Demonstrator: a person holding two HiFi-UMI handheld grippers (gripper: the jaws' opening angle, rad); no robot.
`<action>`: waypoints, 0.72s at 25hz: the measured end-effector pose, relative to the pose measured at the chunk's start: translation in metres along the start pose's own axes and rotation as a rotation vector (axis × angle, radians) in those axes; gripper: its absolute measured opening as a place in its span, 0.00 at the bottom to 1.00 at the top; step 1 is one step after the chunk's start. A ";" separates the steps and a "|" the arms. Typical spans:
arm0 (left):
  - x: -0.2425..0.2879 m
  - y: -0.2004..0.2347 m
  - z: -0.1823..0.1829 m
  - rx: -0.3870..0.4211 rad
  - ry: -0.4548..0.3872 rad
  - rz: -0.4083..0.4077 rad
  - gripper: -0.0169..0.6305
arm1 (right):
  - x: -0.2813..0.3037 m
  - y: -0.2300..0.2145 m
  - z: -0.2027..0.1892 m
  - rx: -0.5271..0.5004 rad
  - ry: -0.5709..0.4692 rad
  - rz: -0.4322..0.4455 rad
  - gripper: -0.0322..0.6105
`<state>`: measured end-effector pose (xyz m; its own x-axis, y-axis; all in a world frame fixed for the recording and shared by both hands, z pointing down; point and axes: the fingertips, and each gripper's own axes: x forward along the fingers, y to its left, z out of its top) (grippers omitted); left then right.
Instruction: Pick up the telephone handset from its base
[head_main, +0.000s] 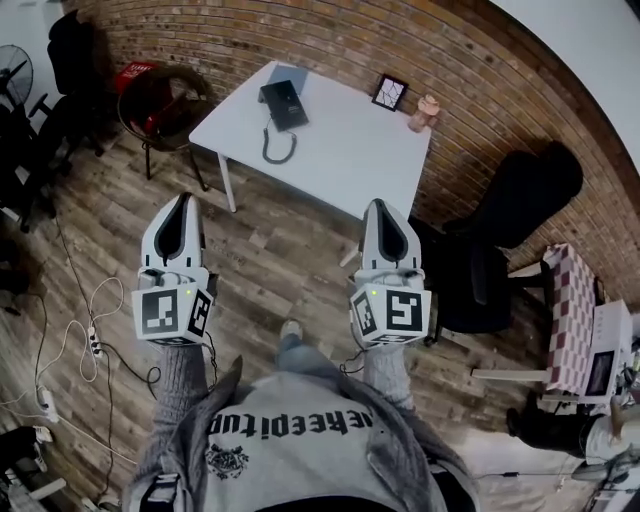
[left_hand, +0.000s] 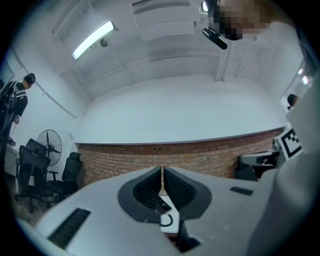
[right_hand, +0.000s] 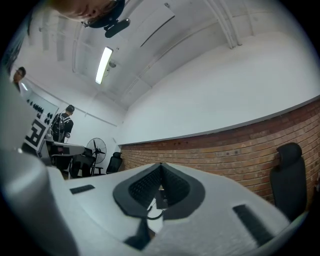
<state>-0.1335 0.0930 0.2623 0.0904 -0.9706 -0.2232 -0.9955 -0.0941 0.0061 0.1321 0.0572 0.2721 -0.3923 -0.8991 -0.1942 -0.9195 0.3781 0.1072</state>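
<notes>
Both tools are up and pointing forward, and neither has anything in it. The left gripper has its jaws pressed flat together, empty, and the left gripper view shows the two dark ribbed pads meeting in one thin seam. It's the same on the right gripper: jaws closed, nothing between them.

The telephone sits well ahead of both tips, roughly between the lines the two tools point along, on the far part of the white table. Its coiled cord loops out on the side nearer the tools. At this range the handset cannot be told apart from its base, so it looks to be seated on it. Beyond and to the right of the right gripper's line stand a picture frame and a small pinkish object, with a black chair off that gripper's right flank.

This looks like the approach, with the pick not yet begun. To do it well, the person should close the gap squarely on the near table edge and choose one tool for the grab. Its jaws should open before it arrives, not over the phone. It should come down across the handset's narrow middle, clear of the cord loop so the lift does not drag the base
</notes>
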 end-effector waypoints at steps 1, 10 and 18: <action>0.012 -0.001 -0.001 0.005 -0.002 -0.001 0.05 | 0.010 -0.005 -0.001 0.000 -0.002 0.006 0.05; 0.102 -0.025 -0.010 0.017 -0.023 -0.001 0.05 | 0.079 -0.056 -0.017 0.005 -0.008 0.064 0.05; 0.145 -0.039 -0.021 0.032 -0.017 0.003 0.05 | 0.118 -0.086 -0.034 0.027 -0.014 0.090 0.05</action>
<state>-0.0813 -0.0491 0.2505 0.0870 -0.9670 -0.2393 -0.9962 -0.0836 -0.0244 0.1662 -0.0888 0.2730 -0.4736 -0.8581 -0.1984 -0.8807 0.4634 0.0981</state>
